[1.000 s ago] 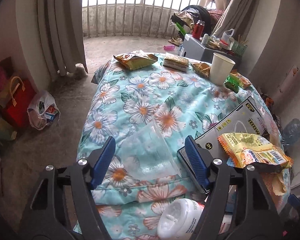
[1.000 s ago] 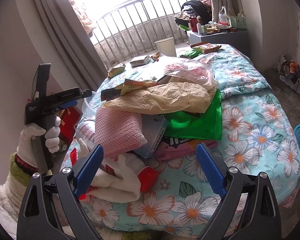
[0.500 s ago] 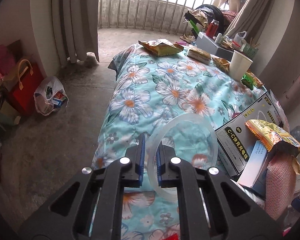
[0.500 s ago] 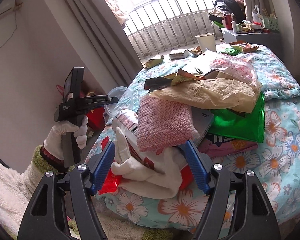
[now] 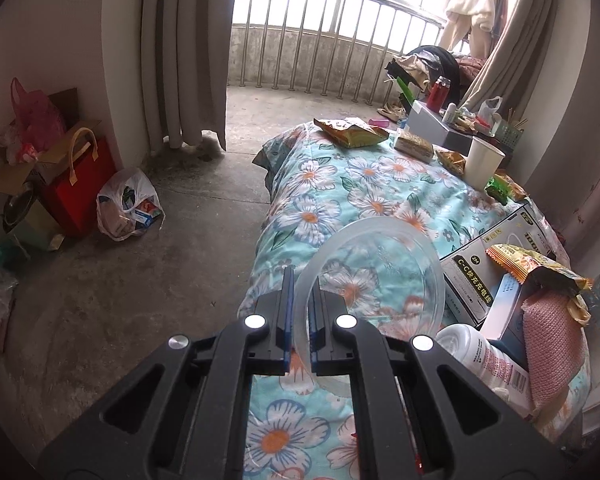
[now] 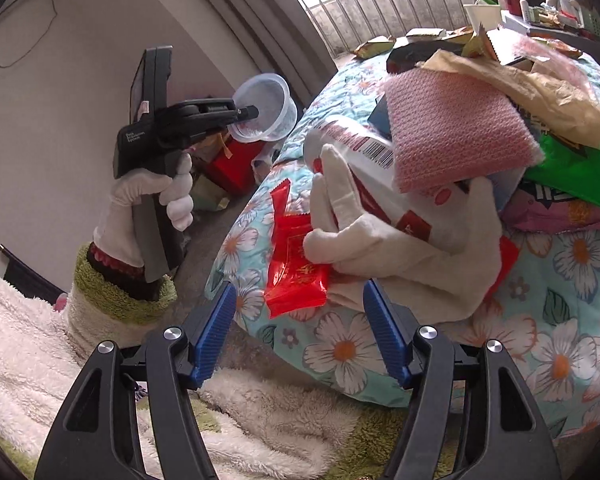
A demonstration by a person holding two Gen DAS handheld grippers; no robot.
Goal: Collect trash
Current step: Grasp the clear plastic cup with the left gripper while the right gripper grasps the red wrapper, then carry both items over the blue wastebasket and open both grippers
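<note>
My left gripper (image 5: 299,322) is shut on the rim of a clear plastic cup (image 5: 374,276), which it holds up over the near edge of the flowered bed cover (image 5: 332,196). The right wrist view shows the same gripper (image 6: 249,112) in a white-gloved hand (image 6: 148,196), with the cup (image 6: 266,106) hanging from its tip. My right gripper (image 6: 300,334) has its jaws closing just below a red wrapper (image 6: 294,268) and a white glove (image 6: 384,236) at the bed's edge; nothing is pressed between the pads.
Trash is piled on the bed: a pink mesh pad (image 6: 456,124), green bag (image 6: 576,168), brown paper (image 6: 520,80), a black box (image 5: 488,264), snack bags (image 5: 350,132), a paper cup (image 5: 482,162). On the floor stand a white plastic bag (image 5: 128,208) and red bag (image 5: 80,184).
My left gripper closed on the clear cup's rim and lifted it off the bed, moving left. My right gripper dropped toward the red wrapper and white glove while its jaws narrowed.
</note>
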